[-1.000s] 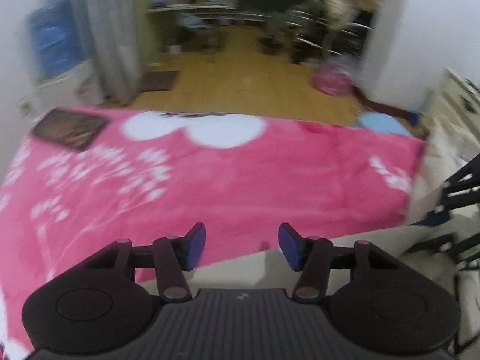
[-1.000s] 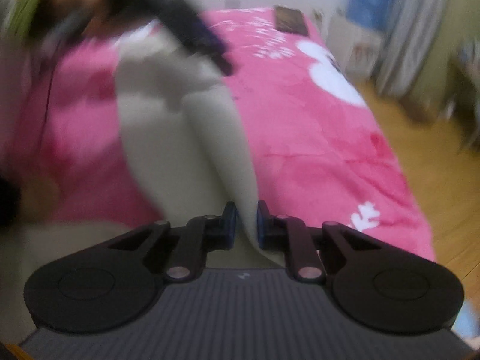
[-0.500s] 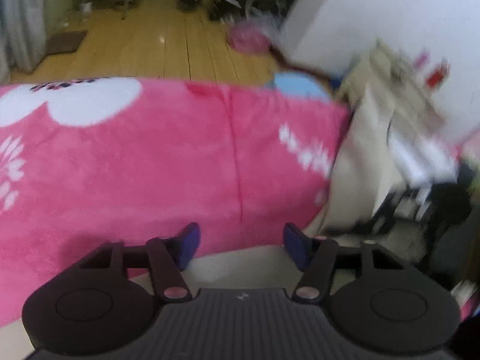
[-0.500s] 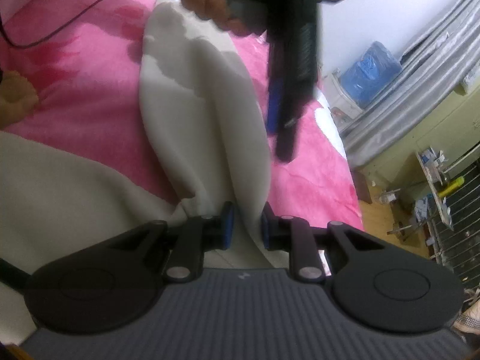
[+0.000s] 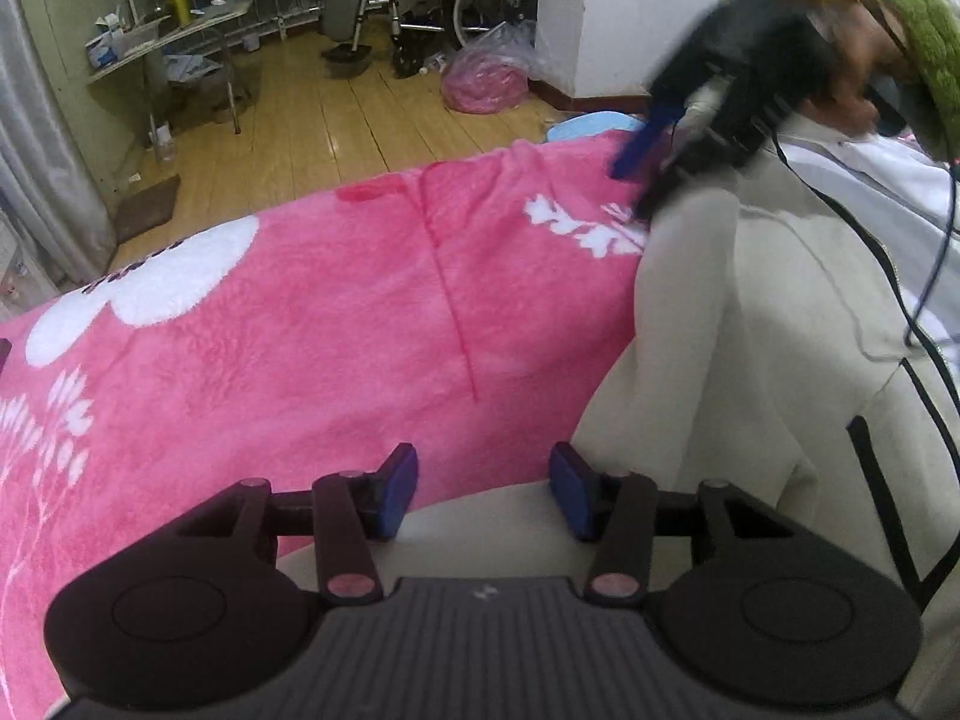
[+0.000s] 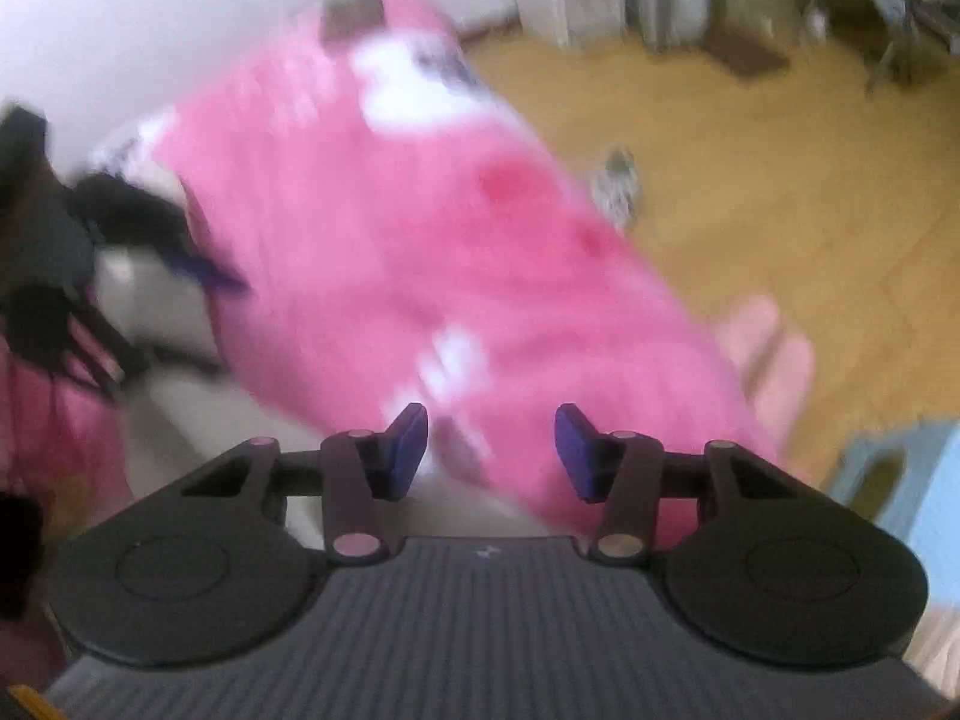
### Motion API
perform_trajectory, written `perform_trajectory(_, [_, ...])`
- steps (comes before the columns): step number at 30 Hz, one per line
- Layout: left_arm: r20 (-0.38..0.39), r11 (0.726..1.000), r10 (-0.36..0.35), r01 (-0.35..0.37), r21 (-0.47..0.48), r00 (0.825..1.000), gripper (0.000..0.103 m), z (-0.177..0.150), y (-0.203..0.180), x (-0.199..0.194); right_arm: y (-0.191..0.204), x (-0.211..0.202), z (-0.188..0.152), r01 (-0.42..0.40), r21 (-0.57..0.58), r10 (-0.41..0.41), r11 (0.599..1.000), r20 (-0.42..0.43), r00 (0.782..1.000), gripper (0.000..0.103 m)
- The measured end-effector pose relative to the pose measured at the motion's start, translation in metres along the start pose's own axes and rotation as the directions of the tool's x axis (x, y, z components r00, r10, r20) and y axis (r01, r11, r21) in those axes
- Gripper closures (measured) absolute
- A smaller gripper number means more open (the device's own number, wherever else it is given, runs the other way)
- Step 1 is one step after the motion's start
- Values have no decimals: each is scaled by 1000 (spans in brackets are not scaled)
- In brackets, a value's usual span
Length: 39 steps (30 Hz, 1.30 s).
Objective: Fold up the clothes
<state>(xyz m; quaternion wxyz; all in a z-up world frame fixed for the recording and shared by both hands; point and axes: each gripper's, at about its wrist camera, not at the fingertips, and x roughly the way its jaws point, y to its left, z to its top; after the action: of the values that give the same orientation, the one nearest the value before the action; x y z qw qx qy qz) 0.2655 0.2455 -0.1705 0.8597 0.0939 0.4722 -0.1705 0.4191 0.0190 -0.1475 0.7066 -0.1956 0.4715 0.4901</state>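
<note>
Nearest the left camera, the left tool (image 5: 483, 495) hangs with its jaws about half apart and nothing pinched, cream cloth lying just under and behind the blue pads; those jaws have just been closing a little, on air. The cream garment (image 5: 738, 348) lies on the pink blanket (image 5: 300, 330) of the bed, one long limb of it running away up the right side. At its far end the right tool (image 5: 645, 147) hovers, seen from outside, blurred. In its own smeared view the right tool (image 6: 491, 450) has just been opening, jaws now roughly half apart and empty, blanket showing between them. So both tools are free, and I'd judge the next job is a fresh grip. Best to take the cloth at a clean edge, both tools level with each other, and carry it over flat so the fold lands square rather than dragging the plush blanket along.
</note>
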Motion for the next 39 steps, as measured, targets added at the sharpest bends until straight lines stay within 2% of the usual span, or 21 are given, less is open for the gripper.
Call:
perform_trajectory(3, [5,1000,-13,13,-16,1000,54,1,4,0,21,-10,-26,22,-75,-23,997,-2,1000,57])
perform_trajectory(7, [22,998,-38,39,-55,999,51,7,12,-6,52,-15,-49,116,-182,-110,976,41,993,58])
perform_trajectory(11, [41,985,-124,128,-114,991,44,14,18,-7,67,-18,-61,166,-254,-153,953,72,986,58])
perform_trajectory(15, [-1,975,-195,194,-105,981,42,19,9,5,50,-15,-50,81,-230,-80,970,14,997,56])
perform_trajectory(16, [-14,976,-200,198,-95,980,41,19,6,9,44,-14,-47,53,-222,-56,973,-6,998,54])
perform_trajectory(18, [-14,977,-199,198,-77,980,39,18,0,11,29,-10,-40,-5,-158,-4,987,-56,998,41])
perform_trajectory(20, [-11,978,-203,202,-59,979,40,20,-5,12,9,-4,-34,-69,-42,64,997,-107,992,37])
perform_trajectory(23, [-9,981,-195,195,-14,981,46,21,-13,11,3,-3,-30,-106,-7,104,994,-148,984,33])
perform_trajectory(25, [-7,982,-188,189,17,982,51,20,-18,10,2,-3,-27,-124,3,123,992,-172,977,38])
perform_trajectory(26, [-6,982,-187,187,23,982,52,20,-20,9,5,-4,-27,-117,-8,114,993,-174,978,47])
perform_trajectory(27, [-6,982,-186,186,21,983,52,20,-20,9,10,-7,-26,-99,-29,93,995,-171,981,65])
perform_trajectory(30, [-7,982,-188,188,2,982,52,20,-17,8,26,-18,-26,-48,-97,34,994,-145,989,88])
perform_trajectory(33, [-4,982,-188,188,-21,982,52,21,-13,6,34,-36,-24,31,-148,-37,989,-37,999,90])
perform_trajectory(35, [7,981,-190,190,-50,982,53,23,-8,5,37,-47,-23,91,-162,-84,983,46,995,90])
perform_trajectory(37, [23,977,-194,196,-89,981,59,25,-2,3,36,-53,-22,142,-145,-123,979,129,984,90])
perform_trajectory(38, [29,974,-194,196,-111,981,67,26,2,3,36,-53,-21,167,-139,-144,976,161,976,90])
perform_trajectory(39, [32,972,-192,195,-132,981,71,27,6,3,35,-53,-21,191,-132,-164,973,192,968,90])
